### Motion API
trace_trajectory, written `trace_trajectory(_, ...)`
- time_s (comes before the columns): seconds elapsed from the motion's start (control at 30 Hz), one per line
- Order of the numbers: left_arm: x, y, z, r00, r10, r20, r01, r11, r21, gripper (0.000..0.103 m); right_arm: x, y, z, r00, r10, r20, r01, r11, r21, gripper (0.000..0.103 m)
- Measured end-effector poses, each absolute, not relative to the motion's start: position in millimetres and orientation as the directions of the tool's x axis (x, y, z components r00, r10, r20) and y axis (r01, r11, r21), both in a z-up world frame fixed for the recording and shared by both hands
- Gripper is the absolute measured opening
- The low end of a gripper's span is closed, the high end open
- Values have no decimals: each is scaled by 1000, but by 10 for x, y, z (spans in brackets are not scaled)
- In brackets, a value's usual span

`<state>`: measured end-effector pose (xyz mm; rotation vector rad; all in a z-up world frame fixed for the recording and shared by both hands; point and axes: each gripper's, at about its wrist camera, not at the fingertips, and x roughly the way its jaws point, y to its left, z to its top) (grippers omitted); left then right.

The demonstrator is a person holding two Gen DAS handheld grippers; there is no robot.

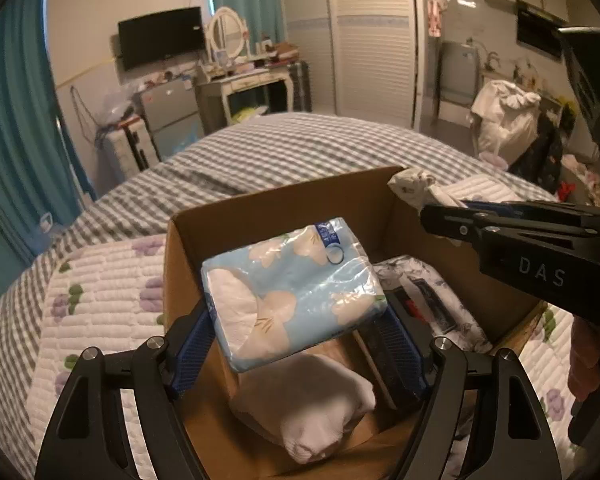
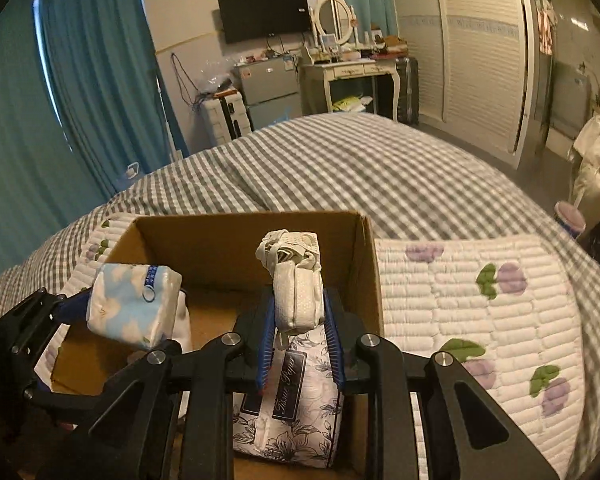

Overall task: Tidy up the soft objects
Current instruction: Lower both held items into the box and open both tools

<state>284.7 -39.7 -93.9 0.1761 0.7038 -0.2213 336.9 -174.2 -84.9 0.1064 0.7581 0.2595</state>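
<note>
L tongs [image 1: 296, 344] clamping the blue tissue pack [image 1: 292, 292] w/ the blue pads on both sides, holding it tilted over the open cardboard box [image 1: 284, 204]. R tongs [image 2: 300, 328] squeezing a rolled white cloth bundle [image 2: 296, 284] upright, also over the box, near its right wall. Both items hanging above the box interior, not touching each other; from the R cam the blue pack is sitting to the left of the bundle.

Inside the box: floral "Tissue Paper" pack [image 2: 292, 396] lying on the bottom right under the R tongs, and a white soft lump [image 1: 312, 400] lying on the bottom below the blue pack. Can't tell what the lump is.

Box is sitting on a quilted flower-print pad [image 2: 480, 312], which is lying on the grey-checked bed [image 2: 340, 160]. Person's fingers [image 1: 588, 360] showing at far right edge of L cam, behind the R tool body.
</note>
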Motion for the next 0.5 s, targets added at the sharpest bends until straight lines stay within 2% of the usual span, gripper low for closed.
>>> trace_trajectory(0.13, 2814, -424, -880, 763, -121, -635, 246, 963, 113, 80, 3360, -1776, -824, 705, 265, -658, -181, 964, 194, 25)
trace_trajectory(0.17, 2822, -421, -872, 764, -115, -634, 244, 962, 120, 81, 3344, -1779, -790, 709, 266, -653, -181, 964, 196, 29)
trace_trajectory(0.23, 2804, -415, -823, 749, -137, -649, 263, 960, 101, 83, 3314, -1770, -728, 717, 255, -649, -171, 967, 190, 52)
trace_trajectory(0.27, 2792, -398, -800, 744, -144, -652, 262, 961, 88, 83, 3293, -1775, -681, 721, 251, -646, -166, 968, 190, 68)
trace_trajectory(0.37, 2696, -374, -652, 759, -129, -639, 241, 966, 91, 95, 3147, -1830, -441, 747, 244, -619, -156, 969, 193, 69)
trace_trajectory(0.5, 2452, -381, -279, 804, -107, -585, 222, 967, 128, 98, 2906, -1932, -61, 781, 226, -583, -140, 972, 189, 73)
